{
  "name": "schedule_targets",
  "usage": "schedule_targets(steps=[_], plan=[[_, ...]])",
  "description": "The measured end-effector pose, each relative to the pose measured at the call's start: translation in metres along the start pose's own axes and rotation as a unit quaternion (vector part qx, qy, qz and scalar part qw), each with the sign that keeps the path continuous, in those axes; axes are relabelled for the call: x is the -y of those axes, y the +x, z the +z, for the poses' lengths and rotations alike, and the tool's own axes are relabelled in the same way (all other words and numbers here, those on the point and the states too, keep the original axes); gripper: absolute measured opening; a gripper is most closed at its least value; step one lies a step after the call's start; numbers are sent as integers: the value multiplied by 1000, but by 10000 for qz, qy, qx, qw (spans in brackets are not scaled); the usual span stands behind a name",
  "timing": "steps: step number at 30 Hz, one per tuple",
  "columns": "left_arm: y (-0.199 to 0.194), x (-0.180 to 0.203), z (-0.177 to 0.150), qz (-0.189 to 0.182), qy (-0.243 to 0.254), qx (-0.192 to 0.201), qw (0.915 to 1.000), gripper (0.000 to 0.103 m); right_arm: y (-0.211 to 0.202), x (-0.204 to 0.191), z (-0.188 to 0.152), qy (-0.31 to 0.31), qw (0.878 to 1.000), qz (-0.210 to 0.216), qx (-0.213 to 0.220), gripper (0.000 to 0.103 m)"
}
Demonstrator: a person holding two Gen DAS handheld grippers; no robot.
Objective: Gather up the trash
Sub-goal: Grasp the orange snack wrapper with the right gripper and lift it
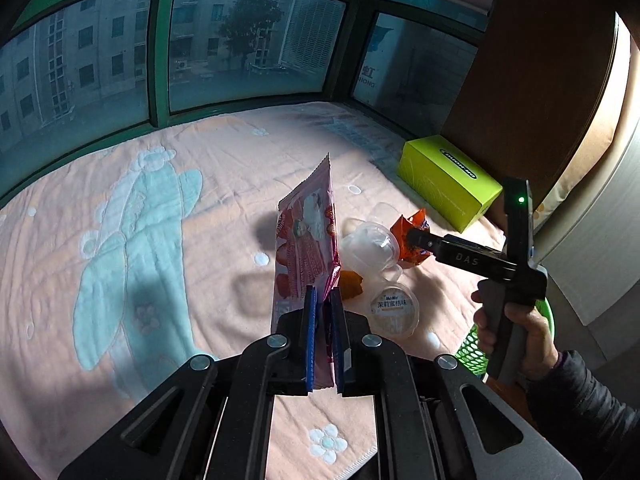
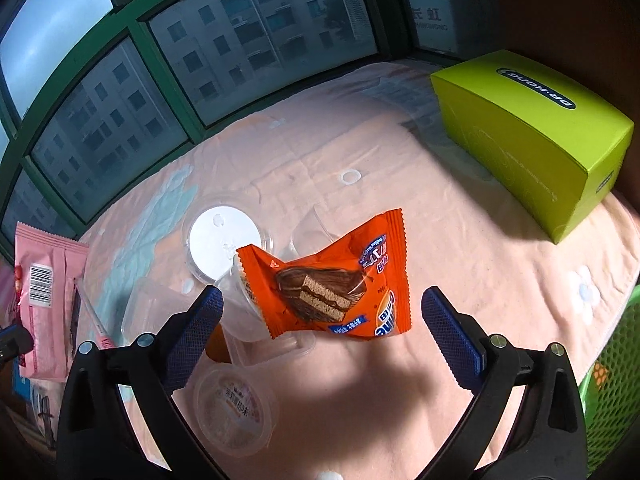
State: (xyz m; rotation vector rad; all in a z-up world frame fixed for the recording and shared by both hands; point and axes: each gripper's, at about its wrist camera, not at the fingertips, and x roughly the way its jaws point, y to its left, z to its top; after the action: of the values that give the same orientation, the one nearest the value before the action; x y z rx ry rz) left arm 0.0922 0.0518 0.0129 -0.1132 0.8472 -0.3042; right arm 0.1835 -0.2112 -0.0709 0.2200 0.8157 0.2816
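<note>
With my left claw (image 1: 324,312) clamped on the pink snack bag (image 1: 306,248), my right claw (image 2: 322,316) gapes wide, the orange wrapper (image 2: 324,280) lying just beyond and between its tips, long axis crosswise, atop clear cups. I count two wrappers, one sealed jelly cup (image 2: 234,408), one green basket (image 2: 612,380) at right.

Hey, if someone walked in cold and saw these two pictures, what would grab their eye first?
Probably the pink snack bag, standing upright and pinched in the shut left gripper above the peach blanket. Next, the orange wafer wrapper lying between the wide-open right gripper, with the lime-green box behind it at right.
</note>
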Motion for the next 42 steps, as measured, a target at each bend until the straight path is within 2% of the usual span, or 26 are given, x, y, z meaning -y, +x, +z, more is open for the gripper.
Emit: schedule_targets(steps=[12, 14, 16, 17, 19, 21, 24, 29, 30, 31, 33, 37, 42], plan=[[5, 0, 7, -46, -41, -60, 10000, 7, 24, 14, 1, 127, 9997, 113, -165, 98], [3, 2, 9, -52, -10, -30, 10000, 7, 23, 16, 2, 152, 9997, 130, -143, 91], [-1, 4, 11, -73, 7, 3, 10000, 7, 23, 16, 3, 160, 9995, 221, -172, 79], [-2, 4, 13, -93, 7, 19, 10000, 7, 21, 16, 2, 170, 9995, 227, -168, 76], [-5, 6, 16, -139, 15, 51, 9999, 7, 19, 16, 3, 184, 9994, 246, -161, 61], [-7, 8, 19, -203, 41, 86, 9997, 7, 15, 17, 3, 209, 9993, 271, -133, 58], [-9, 12, 23, -252, 93, 138, 9995, 7, 11, 19, 1, 219, 9993, 273, -115, 47], [-11, 20, 24, -312, 159, 175, 9992, 7, 5, 22, -1, 254, 9992, 291, -96, 47], [-12, 20, 24, -310, 163, 175, 9992, 7, 3, 21, -1, 223, 9993, 297, -89, 51], [-11, 20, 24, -311, 157, 164, 9993, 7, 3, 20, 0, 203, 9993, 303, -94, 60], [-11, 20, 24, -301, 155, 156, 9993, 7, 0, 22, 1, 188, 9995, 257, -69, 68], [-9, 18, 25, -313, 130, 139, 9993, 7, 8, 28, 2, 226, 9990, 320, -214, 72], [-5, 19, 25, -314, 118, 90, 9994, 7, 23, 36, -1, 404, 9974, 432, -404, 72]])
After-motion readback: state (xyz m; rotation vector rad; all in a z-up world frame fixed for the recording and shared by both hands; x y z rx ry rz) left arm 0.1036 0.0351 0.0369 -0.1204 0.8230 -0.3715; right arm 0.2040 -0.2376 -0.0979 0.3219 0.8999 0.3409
